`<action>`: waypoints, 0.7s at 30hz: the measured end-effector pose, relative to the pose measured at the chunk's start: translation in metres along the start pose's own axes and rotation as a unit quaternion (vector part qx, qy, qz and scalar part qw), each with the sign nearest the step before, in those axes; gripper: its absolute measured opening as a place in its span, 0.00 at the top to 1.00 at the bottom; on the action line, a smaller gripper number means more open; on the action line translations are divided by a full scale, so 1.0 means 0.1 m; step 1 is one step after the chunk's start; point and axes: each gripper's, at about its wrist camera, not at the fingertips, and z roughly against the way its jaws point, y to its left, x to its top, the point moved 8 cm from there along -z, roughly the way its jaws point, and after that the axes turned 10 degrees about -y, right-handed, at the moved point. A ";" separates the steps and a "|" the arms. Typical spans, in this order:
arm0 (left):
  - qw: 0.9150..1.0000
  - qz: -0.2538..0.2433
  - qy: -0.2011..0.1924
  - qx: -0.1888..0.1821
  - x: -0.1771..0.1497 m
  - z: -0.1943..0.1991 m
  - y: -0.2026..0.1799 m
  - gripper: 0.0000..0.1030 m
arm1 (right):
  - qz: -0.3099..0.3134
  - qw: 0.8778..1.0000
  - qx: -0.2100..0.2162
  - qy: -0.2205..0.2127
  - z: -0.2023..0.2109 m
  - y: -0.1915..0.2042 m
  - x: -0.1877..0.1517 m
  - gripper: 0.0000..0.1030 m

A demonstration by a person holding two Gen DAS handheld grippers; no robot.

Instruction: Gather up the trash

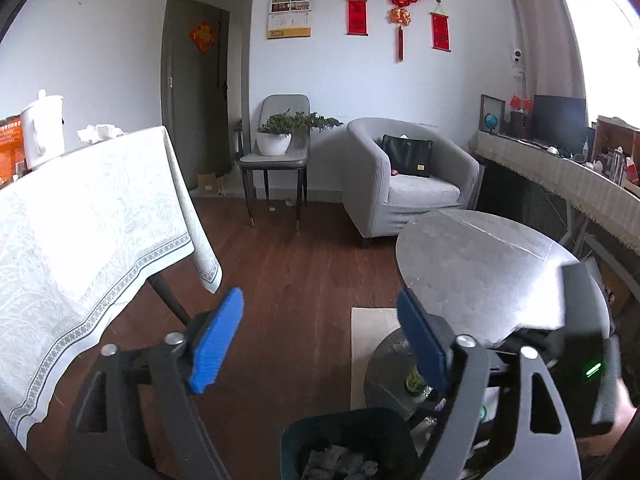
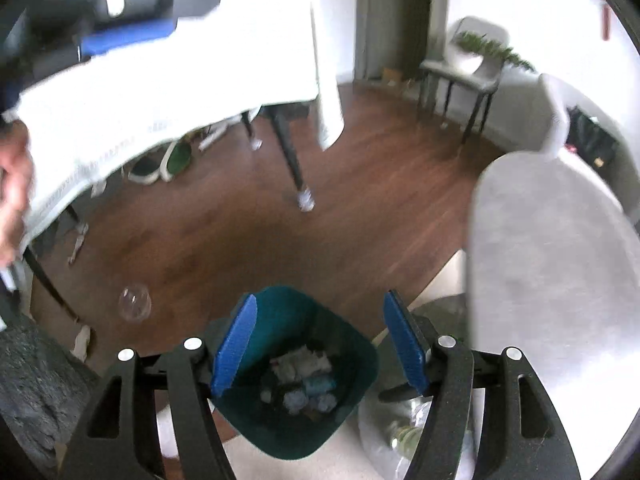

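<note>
A dark green trash bin (image 2: 304,376) stands on the floor, holding several crumpled papers and wrappers. My right gripper (image 2: 320,344) is open and empty, right above the bin's opening. My left gripper (image 1: 320,336) is open and empty, higher up, with the bin's rim (image 1: 344,416) at the bottom of its view. Crumpled white tissue (image 1: 100,133) lies on the cloth-covered table (image 1: 92,216) at the left. A clear plastic cup (image 2: 135,303) lies on the wood floor left of the bin. The left gripper shows blurred in the right wrist view (image 2: 132,36).
A round grey marble table (image 1: 488,264) stands right of the bin, with a lower shelf (image 1: 396,364) under it. A grey armchair (image 1: 408,184) with a black bag, a chair with a potted plant (image 1: 280,136), a white kettle (image 1: 42,128) and a cluttered sideboard (image 1: 560,176) are around.
</note>
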 end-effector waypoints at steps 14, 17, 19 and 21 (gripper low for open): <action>1.000 -0.002 0.025 -0.001 -0.35 0.13 -0.50 0.05 | -0.066 0.974 -0.183 -0.111 1.23 -1.15 -0.16 0.16; 1.000 0.004 0.020 0.014 -0.41 0.20 -0.50 0.03 | -0.086 0.969 -0.197 -0.120 1.40 -1.28 -0.29 0.10; 0.999 0.000 0.029 0.017 -0.46 0.19 -0.54 0.03 | -0.096 0.966 -0.208 -0.118 1.48 -1.35 -0.39 0.07; 0.999 -0.011 0.034 0.020 -0.49 0.17 -0.58 0.03 | -0.101 0.964 -0.216 -0.118 1.53 -1.37 -0.47 0.04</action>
